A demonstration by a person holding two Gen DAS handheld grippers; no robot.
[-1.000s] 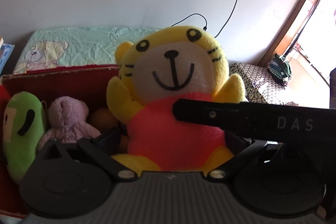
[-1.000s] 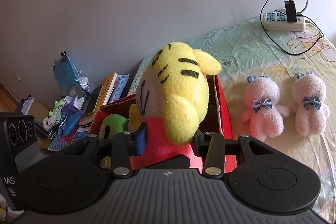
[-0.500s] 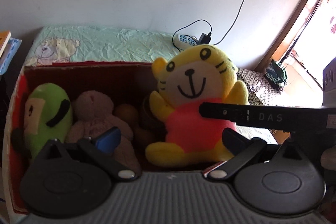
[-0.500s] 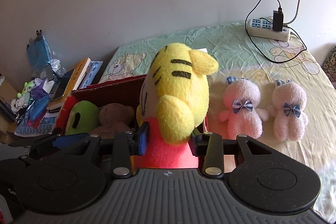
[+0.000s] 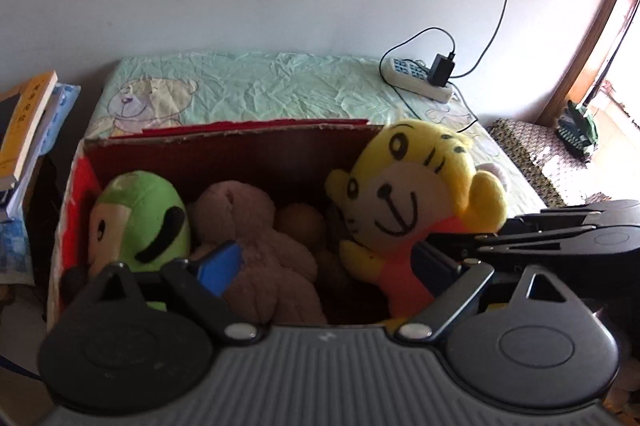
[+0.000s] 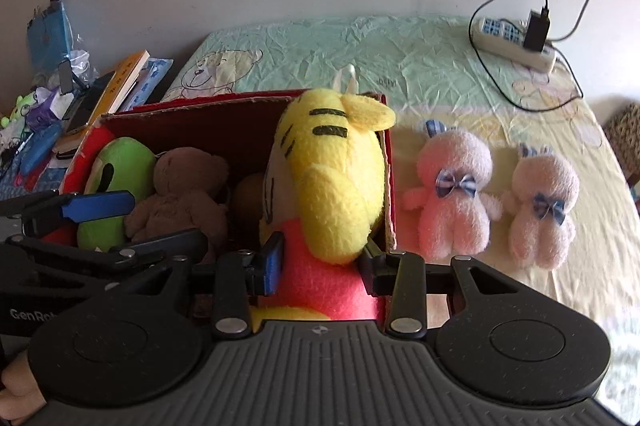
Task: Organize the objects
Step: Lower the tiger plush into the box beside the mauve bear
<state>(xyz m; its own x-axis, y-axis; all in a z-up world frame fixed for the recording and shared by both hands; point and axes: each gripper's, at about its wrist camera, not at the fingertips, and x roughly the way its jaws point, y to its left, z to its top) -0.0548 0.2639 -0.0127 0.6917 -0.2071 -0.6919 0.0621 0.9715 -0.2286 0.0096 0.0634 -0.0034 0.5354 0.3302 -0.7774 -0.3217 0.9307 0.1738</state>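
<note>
My right gripper is shut on the red body of a yellow tiger plush and holds it at the right end of a red cardboard box. The tiger faces the left wrist camera, low inside the box. My left gripper is open and empty over the box, above a brown bear plush. A green plush sits at the box's left end. Two pink plush toys, one near the box and one further right, lie on the bed.
The box stands on a bed with a pale green and yellow sheet. A power strip with a charger and cables lies at the bed's far right. Books and clutter are stacked left of the bed. A wall runs behind.
My left gripper let go of the tiger, opened and drew back and up. My right gripper kept its hold and lowered the tiger into the right end of the box.
</note>
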